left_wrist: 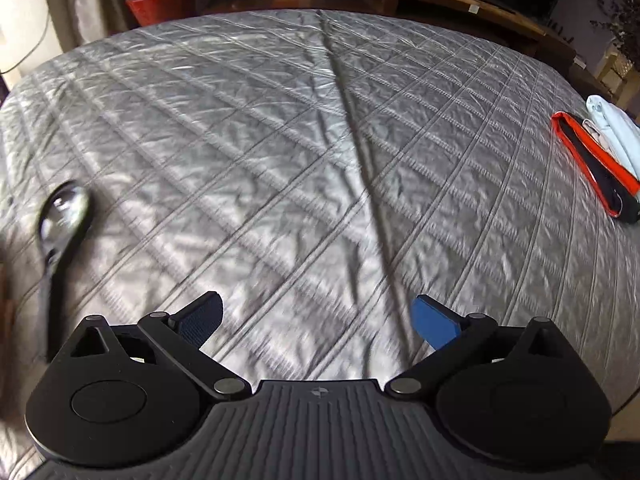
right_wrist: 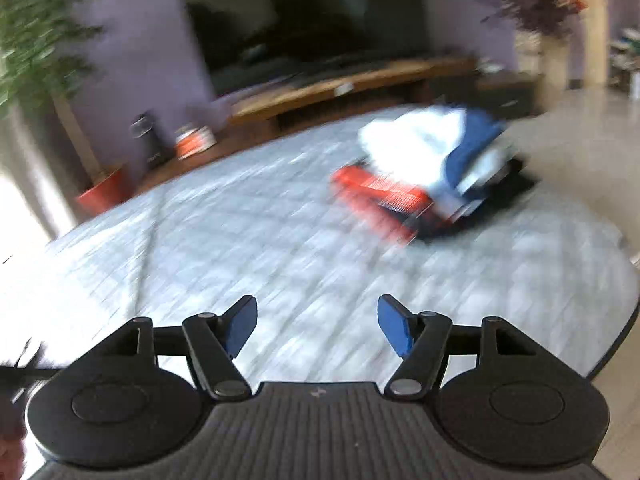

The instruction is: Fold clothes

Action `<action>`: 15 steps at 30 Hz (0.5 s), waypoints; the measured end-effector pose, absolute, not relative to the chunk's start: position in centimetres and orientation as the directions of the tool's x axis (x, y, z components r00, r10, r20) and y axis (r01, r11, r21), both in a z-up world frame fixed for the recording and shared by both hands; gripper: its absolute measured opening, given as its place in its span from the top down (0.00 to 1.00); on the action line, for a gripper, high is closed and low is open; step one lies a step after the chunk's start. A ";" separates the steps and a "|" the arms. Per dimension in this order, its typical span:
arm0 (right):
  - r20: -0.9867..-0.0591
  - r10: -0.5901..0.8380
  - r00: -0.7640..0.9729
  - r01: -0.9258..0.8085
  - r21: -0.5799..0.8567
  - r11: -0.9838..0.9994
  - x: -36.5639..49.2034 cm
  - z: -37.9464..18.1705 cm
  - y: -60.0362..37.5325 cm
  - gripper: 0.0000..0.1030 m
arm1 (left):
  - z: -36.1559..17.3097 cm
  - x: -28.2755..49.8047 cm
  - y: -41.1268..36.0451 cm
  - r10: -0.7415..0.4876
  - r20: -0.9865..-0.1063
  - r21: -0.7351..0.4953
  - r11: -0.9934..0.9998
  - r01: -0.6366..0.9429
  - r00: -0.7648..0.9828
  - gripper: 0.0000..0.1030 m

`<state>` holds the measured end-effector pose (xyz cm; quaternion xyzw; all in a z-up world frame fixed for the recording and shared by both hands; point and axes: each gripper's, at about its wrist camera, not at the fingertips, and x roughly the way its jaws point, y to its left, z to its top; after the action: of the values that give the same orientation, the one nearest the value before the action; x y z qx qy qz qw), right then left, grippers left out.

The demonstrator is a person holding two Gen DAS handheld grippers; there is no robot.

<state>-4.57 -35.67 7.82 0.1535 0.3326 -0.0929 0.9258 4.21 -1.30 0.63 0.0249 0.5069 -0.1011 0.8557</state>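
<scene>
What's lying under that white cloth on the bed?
A blue garment and an orange and black piece show beneath the white cloth; anything deeper in the pile is covered and blurred.

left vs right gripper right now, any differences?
The left gripper stands open wider than the right gripper. The left looks over bare quilt, with the clothes pile off at its right edge; the right faces the pile more directly. The left view is mostly sharp, the right heavily blurred. Both are open, empty, blue-padded.
</scene>
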 end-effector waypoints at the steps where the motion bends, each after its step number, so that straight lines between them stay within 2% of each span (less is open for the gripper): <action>1: -0.633 -0.059 0.772 0.234 0.197 0.952 -4.9 8.3 -34.5 0.45 | 0.8 3.7 -0.9 -0.144 -0.870 -0.056 0.979 0.195 0.471 0.01; 2: -0.621 -0.047 0.782 0.193 0.171 0.966 -5.3 8.9 -33.3 0.39 | 1.0 3.1 -0.6 -0.139 -0.868 -0.052 0.980 0.193 0.476 0.01; 3: -0.632 -0.048 0.774 0.179 0.145 0.973 -5.1 9.0 -32.6 0.18 | 1.2 2.6 -0.2 -0.135 -0.866 -0.048 0.981 0.190 0.481 0.01; 4: -0.652 -0.057 0.756 0.176 0.119 0.977 -4.8 8.9 -32.2 0.13 | 1.4 2.1 0.1 -0.131 -0.864 -0.044 0.981 0.187 0.486 0.01; 8: -0.715 -0.095 0.692 0.156 0.020 0.988 -3.5 8.6 -30.6 0.15 | 1.7 -0.6 0.9 -0.124 -0.867 -0.056 0.987 0.153 0.483 0.01; 15: -0.729 -0.154 0.667 0.090 -0.126 0.988 -2.2 8.0 -29.0 0.14 | 2.6 -4.7 1.0 -0.139 -0.849 -0.075 0.987 0.145 0.509 0.01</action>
<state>-2.16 -29.01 7.95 -0.0394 0.4026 -0.0669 0.9121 -4.66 0.98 2.57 0.0026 0.4887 -0.0817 0.8686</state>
